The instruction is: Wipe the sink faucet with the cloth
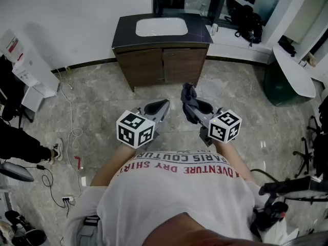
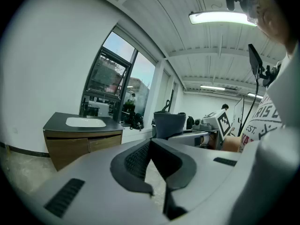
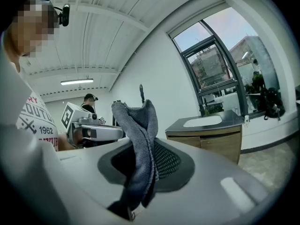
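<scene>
- Head view: we stand on the marbled floor, well back from the vanity cabinet, and hold both tools out in front of our white T-shirt.
- Left gripper: in the left gripper view its jaws meet at the tips with nothing between them. A sliver of floor shows through the gap lower down.
- Right gripper: its jaws are clamped on the cloth, a grey-blue one. It is folded lengthwise and stands up past the tips (a thin dark loop pokes out of its top edge).
- We note the two grippers side by side, near each other but not touching, and both point toward the cabinet.
- Sink: a white basin set in a dark countertop, above two wooden doors.
- Faucet: we cannot make it out from here in any view, as it is too small.
- The cloth is well apart from the sink, with open floor between them.
- Surroundings: a dark-framed window rises behind the cabinet, and a black bag sits on the sill to the right of the counter.
- A white cable trails across the floor on our left, and another person's shoe shows near that edge.
</scene>
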`<state>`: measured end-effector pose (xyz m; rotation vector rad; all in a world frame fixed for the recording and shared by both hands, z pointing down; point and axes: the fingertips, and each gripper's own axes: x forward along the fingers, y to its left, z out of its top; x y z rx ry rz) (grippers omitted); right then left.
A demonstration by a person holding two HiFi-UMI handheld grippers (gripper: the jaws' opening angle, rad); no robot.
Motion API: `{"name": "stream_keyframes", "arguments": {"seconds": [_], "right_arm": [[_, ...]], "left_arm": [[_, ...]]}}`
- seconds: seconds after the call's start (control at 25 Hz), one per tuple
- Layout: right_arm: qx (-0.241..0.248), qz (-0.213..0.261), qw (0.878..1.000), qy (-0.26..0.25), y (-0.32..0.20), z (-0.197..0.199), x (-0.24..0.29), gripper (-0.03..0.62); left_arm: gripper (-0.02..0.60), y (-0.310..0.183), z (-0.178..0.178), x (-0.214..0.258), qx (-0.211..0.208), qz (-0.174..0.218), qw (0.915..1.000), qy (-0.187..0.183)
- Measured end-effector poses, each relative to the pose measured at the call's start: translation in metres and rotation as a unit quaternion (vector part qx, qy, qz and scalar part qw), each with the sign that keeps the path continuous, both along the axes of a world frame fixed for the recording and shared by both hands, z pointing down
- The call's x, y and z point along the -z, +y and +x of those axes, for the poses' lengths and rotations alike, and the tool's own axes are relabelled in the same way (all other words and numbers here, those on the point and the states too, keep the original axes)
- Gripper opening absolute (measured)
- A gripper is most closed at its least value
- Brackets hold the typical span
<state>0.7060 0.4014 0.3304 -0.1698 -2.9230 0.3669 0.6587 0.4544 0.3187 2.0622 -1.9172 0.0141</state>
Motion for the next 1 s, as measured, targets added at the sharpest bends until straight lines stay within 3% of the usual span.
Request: {"name": "stream_keyframes", "arguments": {"seconds": [0.64, 1.0], "right_arm": [[0.003, -0.007, 1.0, -0.01, 0.003, 0.002, -0.003, 0.078], [0.014, 0.015, 0.999, -0.034, 0.002, -0.007, 0.012, 0.078]], "left_arm": [[0.002, -0.001, 0.001, -0.003, -0.002, 0.004, 1.0, -0.002], [0.002, 0.004, -0.012, 0.01, 0.014, 0.033, 0.9991, -0.023]]}}
